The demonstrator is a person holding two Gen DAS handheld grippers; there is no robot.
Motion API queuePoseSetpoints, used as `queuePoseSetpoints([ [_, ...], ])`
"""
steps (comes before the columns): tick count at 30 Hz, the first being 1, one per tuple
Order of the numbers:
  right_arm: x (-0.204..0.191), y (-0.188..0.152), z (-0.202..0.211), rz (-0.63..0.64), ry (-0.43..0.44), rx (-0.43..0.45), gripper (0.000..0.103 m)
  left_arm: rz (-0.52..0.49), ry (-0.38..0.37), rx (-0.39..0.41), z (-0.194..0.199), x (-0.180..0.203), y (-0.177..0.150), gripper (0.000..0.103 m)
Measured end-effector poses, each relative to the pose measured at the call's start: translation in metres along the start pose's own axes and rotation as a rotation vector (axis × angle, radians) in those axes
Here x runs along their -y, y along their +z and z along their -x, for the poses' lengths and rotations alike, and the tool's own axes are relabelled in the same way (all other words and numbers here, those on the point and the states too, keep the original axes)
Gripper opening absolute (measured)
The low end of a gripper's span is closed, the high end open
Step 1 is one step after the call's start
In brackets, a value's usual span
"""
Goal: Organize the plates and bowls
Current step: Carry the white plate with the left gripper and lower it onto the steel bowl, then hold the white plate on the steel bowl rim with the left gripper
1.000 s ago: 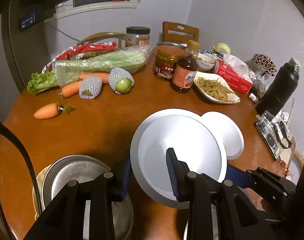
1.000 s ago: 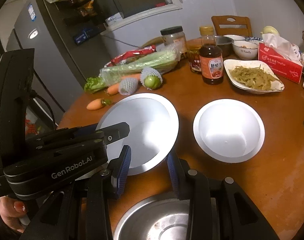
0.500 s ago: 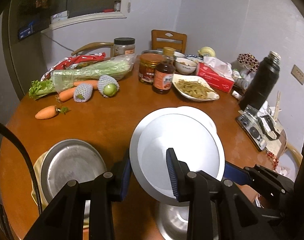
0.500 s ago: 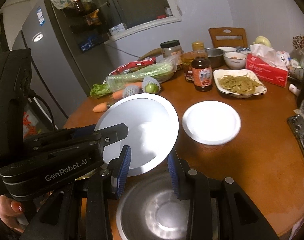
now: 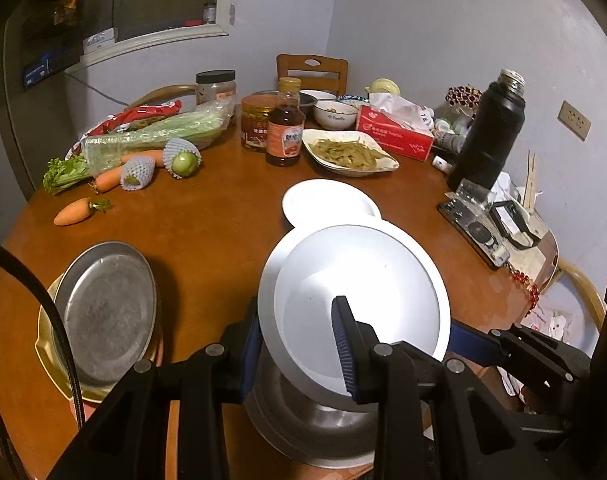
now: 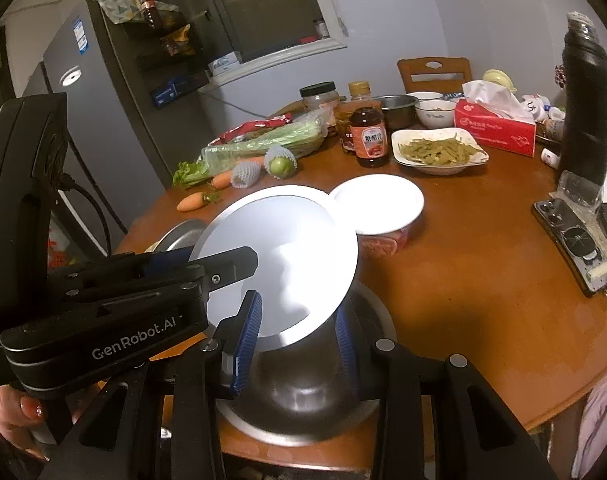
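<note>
My left gripper (image 5: 297, 354) is shut on the near rim of a white plate (image 5: 359, 292) and holds it tilted in the air. The plate shows in the right wrist view (image 6: 279, 256) too. Under it a steel bowl (image 5: 311, 424) sits at the table's near edge. My right gripper (image 6: 297, 340) is open, its blue fingers either side of the bowl (image 6: 299, 396), empty. A white bowl (image 5: 329, 204) stands beyond the plate. A steel plate (image 5: 107, 312) lies on a gold plate (image 5: 53, 360) at the left.
The round wooden table (image 5: 207, 232) carries carrots (image 5: 73, 212), celery, netted fruit (image 5: 181, 158), a sauce bottle (image 5: 285, 132), jars, a dish of food (image 5: 349, 154), a tissue box (image 5: 395, 130), a black flask (image 5: 489, 132) and a phone (image 5: 473, 232) at the right edge.
Both grippers have pulled back and up from the table. The white plate has risen with my left gripper. The steel bowl now lies further below it.
</note>
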State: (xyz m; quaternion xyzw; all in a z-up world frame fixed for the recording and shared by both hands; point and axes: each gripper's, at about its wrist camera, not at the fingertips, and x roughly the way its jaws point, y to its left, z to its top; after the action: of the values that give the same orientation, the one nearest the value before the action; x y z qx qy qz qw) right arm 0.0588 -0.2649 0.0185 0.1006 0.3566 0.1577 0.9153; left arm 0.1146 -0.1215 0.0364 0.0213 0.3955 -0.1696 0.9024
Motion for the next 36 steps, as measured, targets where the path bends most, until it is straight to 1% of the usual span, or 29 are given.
queuePoseSetpoints([
  [5, 0.004, -0.010, 0.003, 0.016, -0.013, -0.018, 0.039, 0.006, 0.004, -0.023, -0.009, 0.002, -0.012, 0.034],
  [8, 0.005, -0.017, -0.005, 0.023, -0.014, -0.051, 0.039, 0.021, 0.000, -0.049, -0.016, -0.001, -0.019, 0.034],
  [13, 0.006, -0.026, -0.012, 0.037, -0.014, -0.077, 0.039, 0.018, 0.007, -0.072, -0.024, -0.002, -0.027, 0.034],
  [17, 0.008, -0.031, -0.019, 0.045, -0.019, -0.107, 0.039, 0.039, 0.004, -0.094, -0.032, -0.006, -0.032, 0.034],
  [22, 0.008, -0.032, -0.027, 0.049, -0.030, -0.119, 0.039, 0.048, 0.023, -0.106, -0.040, -0.007, -0.036, 0.034],
  [25, 0.009, -0.034, -0.031, 0.051, -0.032, -0.124, 0.039, 0.057, 0.020, -0.107, -0.042, -0.008, -0.036, 0.034],
  [36, 0.007, -0.033, -0.033, 0.067, -0.038, -0.112, 0.040, 0.063, 0.030, -0.110, -0.044, -0.007, -0.035, 0.034],
])
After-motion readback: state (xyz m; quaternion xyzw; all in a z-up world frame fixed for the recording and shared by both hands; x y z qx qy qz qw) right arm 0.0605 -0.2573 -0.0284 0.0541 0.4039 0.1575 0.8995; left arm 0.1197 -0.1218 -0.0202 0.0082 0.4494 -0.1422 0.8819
